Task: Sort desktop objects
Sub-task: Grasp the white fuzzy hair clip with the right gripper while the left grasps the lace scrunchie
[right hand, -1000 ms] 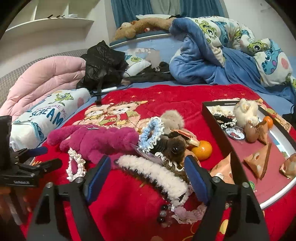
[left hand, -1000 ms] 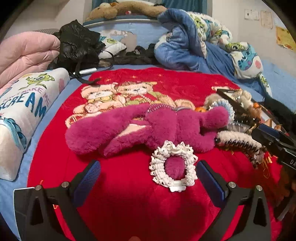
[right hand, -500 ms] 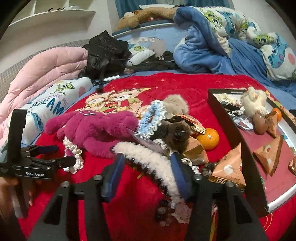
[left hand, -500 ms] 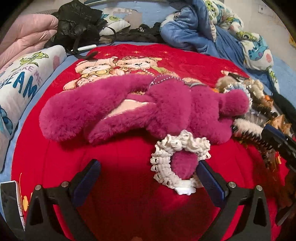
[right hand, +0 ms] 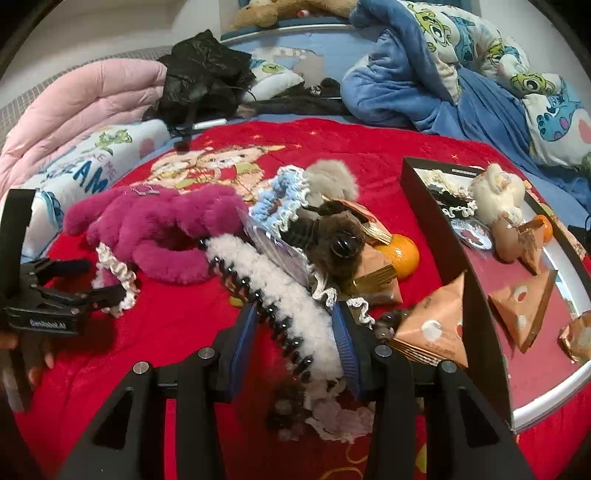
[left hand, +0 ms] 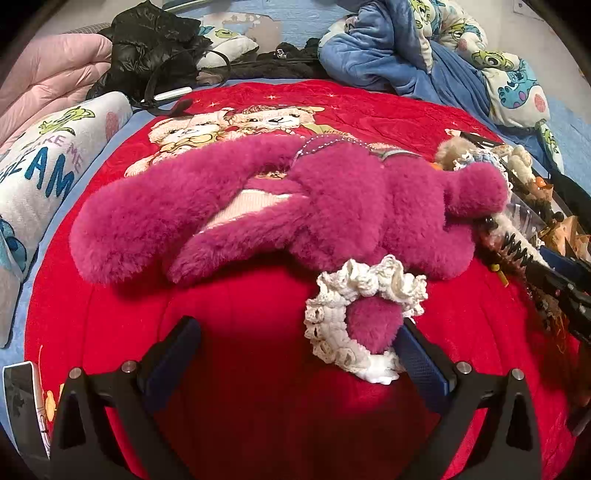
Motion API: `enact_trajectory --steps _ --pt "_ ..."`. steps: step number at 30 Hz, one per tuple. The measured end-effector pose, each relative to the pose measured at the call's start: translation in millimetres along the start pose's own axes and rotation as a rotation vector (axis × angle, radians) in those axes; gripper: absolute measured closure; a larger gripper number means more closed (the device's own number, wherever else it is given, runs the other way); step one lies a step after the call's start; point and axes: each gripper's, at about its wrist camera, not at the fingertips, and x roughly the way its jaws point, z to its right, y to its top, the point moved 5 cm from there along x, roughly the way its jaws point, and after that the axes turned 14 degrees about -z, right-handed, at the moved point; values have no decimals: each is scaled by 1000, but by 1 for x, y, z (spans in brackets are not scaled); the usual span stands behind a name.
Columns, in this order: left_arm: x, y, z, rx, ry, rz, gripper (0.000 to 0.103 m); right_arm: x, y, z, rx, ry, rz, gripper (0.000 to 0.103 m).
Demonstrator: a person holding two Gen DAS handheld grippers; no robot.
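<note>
Jaws of the right gripper (right hand: 295,334) are closing on the white fuzzy hair claw (right hand: 284,295) lying between them. Those of the left gripper (left hand: 299,350) stand wide open, the lace scrunchie (left hand: 360,314) just inside their right pad. Loose beads beneath the claw might snag and drag along.

Bed (right hand: 369,147) (red blanket (left hand: 258,369) spread) against pale wall (right hand: 199,22).
</note>
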Motion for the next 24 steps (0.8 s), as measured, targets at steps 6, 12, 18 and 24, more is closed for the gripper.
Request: enact_trajectory --steps 6,12,18,24 --pt "-1 -1 -1 -1 -8 7 0 19 -7 6 1 -37 -81 60" --pt "-7 -4 -7 -28 -12 31 15 10 -9 12 41 21 -53 72" --pt "-15 -9 -11 -37 -4 57 50 -1 -9 2 40 53 -26 76" --pt "-22 -16 -16 -54 -61 71 81 -12 -8 -10 40 132 -4 77"
